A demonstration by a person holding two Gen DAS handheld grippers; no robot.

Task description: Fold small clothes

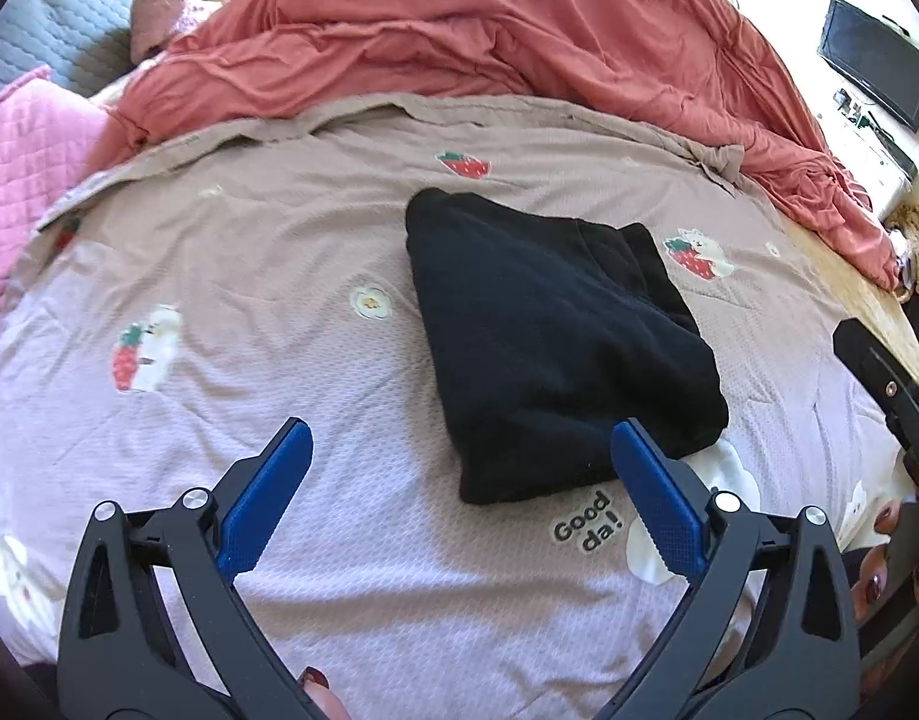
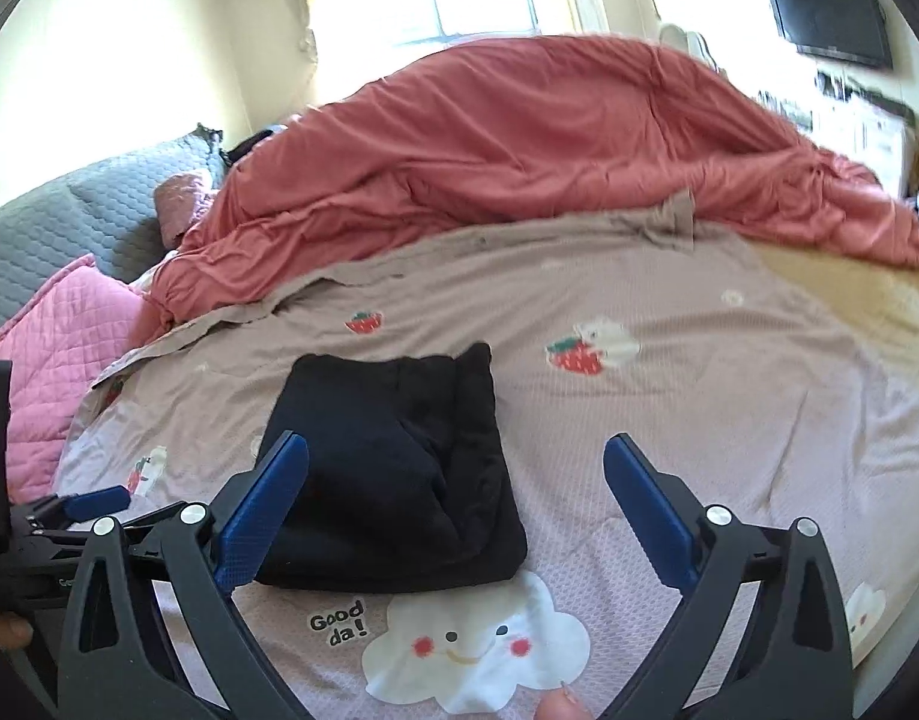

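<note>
Left gripper (image 1: 462, 468): jaws spread wide and released, nothing between the blue pads; the right pad is in front of the near corner of the garment
Right gripper (image 2: 456, 483): jaws spread wide, released and empty; the left pad overlaps the near left edge of the garment
Black garment (image 1: 555, 342): folded into a compact bundle, lying flat on the bed cover, free of both grippers; at about 12 o'clock from the left gripper and 11 o'clock from the right one
Bed cover (image 2: 669, 420): pale mauve, printed with strawberries, a smiling cloud (image 2: 477, 654) and the words "Good da!" just below the garment
Pink quilted pillow (image 2: 57, 360): at 9 o'clock
Red duvet (image 2: 519, 162): heaped across the far side of the bed, 12 o'clock
Television (image 2: 828, 18): on the wall, 2 o'clock
</note>
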